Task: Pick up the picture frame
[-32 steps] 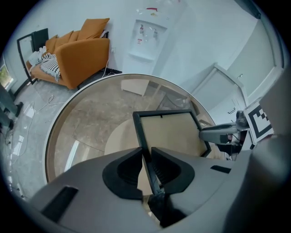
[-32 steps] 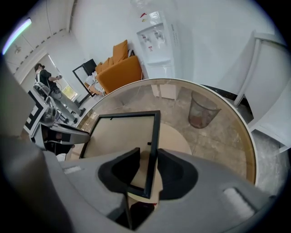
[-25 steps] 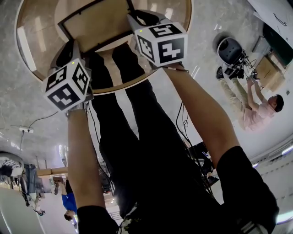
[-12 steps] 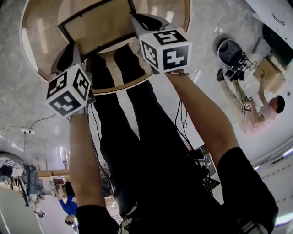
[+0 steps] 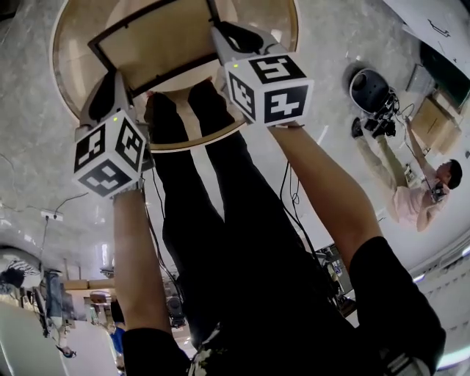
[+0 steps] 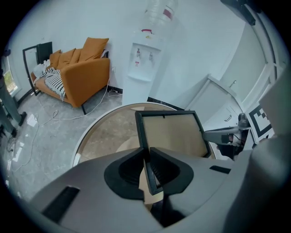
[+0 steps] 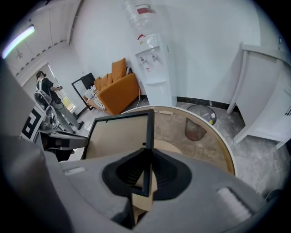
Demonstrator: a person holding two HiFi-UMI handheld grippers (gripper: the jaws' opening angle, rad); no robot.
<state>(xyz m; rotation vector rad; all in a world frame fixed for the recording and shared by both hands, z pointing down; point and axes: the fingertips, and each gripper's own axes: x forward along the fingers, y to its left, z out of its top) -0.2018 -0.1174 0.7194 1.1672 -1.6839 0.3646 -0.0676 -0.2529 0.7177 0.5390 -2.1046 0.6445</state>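
Head view shows our left gripper (image 5: pixel 120 79) and right gripper (image 5: pixel 220 35), jaws just closed, each pinching one side of the picture frame (image 5: pixel 154 40) over the round desk (image 5: pixel 275 22), so we lift both hands evenly, keeping it level.
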